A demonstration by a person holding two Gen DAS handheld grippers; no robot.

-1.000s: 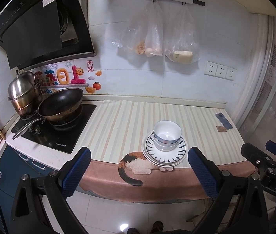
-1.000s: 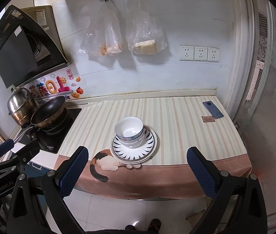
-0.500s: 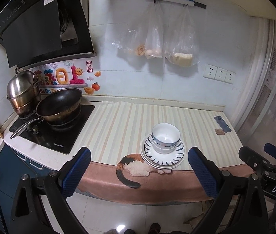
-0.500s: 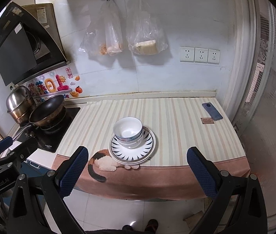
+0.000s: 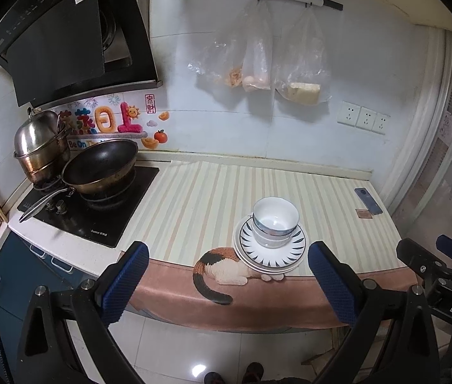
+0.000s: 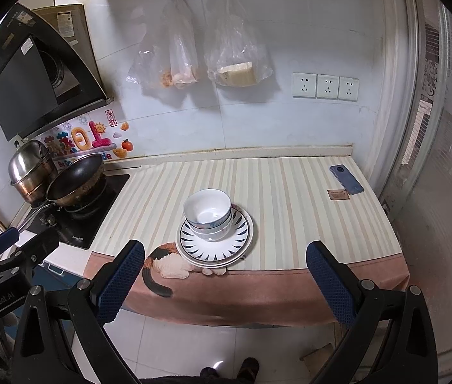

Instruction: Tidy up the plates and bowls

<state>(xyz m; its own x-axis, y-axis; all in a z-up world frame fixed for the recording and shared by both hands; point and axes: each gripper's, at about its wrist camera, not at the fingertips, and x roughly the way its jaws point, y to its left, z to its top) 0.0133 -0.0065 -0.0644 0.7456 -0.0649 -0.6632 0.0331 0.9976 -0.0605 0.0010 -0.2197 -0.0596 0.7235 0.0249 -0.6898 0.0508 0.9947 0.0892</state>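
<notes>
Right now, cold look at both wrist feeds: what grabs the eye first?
The stack of bowls nested on patterned plates, near the front edge of the striped counter cloth just above its printed cat. Next, the black wok and steel pot on the stove at far left. Both claws, left and right, hang open and empty short of the counter.

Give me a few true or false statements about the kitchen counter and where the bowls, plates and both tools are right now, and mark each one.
1. The bowls sit stacked on the plates. True.
2. The left tool is shut on a bowl. False: it is open, holding nothing.
3. The phone lies on the counter right of the plates. True.
4. The wok sits on the striped cloth. False: it is on the stove.
5. The right tool is open. True.
</notes>
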